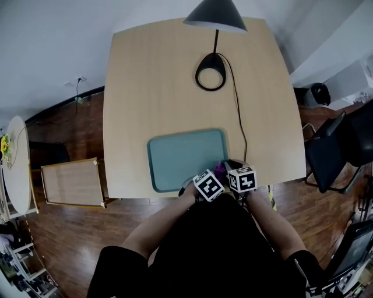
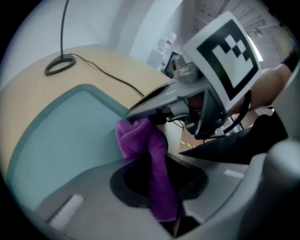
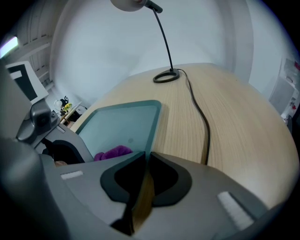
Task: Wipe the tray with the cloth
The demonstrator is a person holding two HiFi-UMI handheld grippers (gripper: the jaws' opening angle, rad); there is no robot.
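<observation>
A teal tray lies on the light wooden table near its front edge. At the tray's near right corner my left gripper is shut on a purple cloth. In the left gripper view the cloth hangs bunched between the jaws of that gripper, over the tray. My right gripper sits close beside it, shut with nothing between its jaws. Its tip is right by the cloth. From the right gripper view a bit of cloth shows beside the tray.
A black desk lamp stands at the table's far side with a ring base. Its cable runs down past the tray's right side. A black chair is at the right, a wooden crate at the left.
</observation>
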